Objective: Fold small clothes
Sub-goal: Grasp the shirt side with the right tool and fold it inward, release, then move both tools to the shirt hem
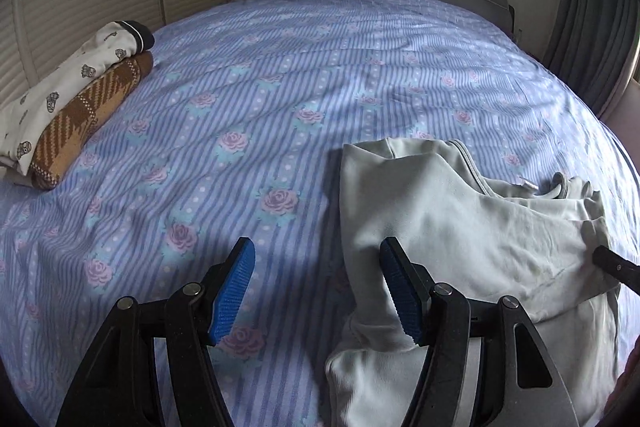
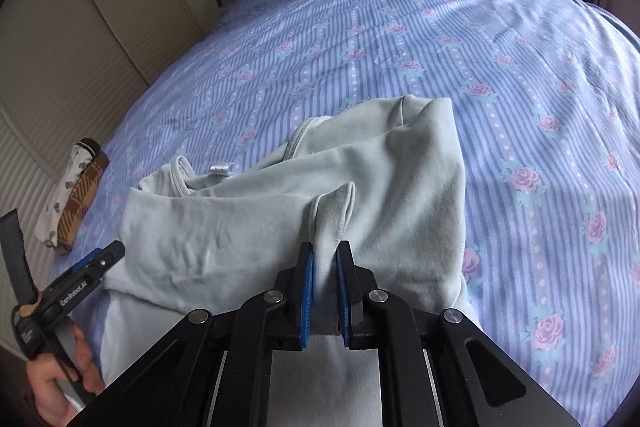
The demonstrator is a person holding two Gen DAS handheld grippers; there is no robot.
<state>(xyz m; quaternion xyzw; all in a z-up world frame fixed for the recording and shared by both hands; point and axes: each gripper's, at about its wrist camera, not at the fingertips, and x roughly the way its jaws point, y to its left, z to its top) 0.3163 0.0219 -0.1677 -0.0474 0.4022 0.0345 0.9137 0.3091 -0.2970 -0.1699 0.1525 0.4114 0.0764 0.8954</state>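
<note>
While your right gripper (image 2: 325,259) pinches a cuff of the pale top (image 2: 256,227), that top lies half folded near the bed's (image 1: 320,67) front edge; I judge more folds remain. Your left gripper (image 1: 318,259) gapes empty at its left side. Two folded pieces (image 1: 60,115) sit far left by the wall; plenty of open sheet beyond.
</note>
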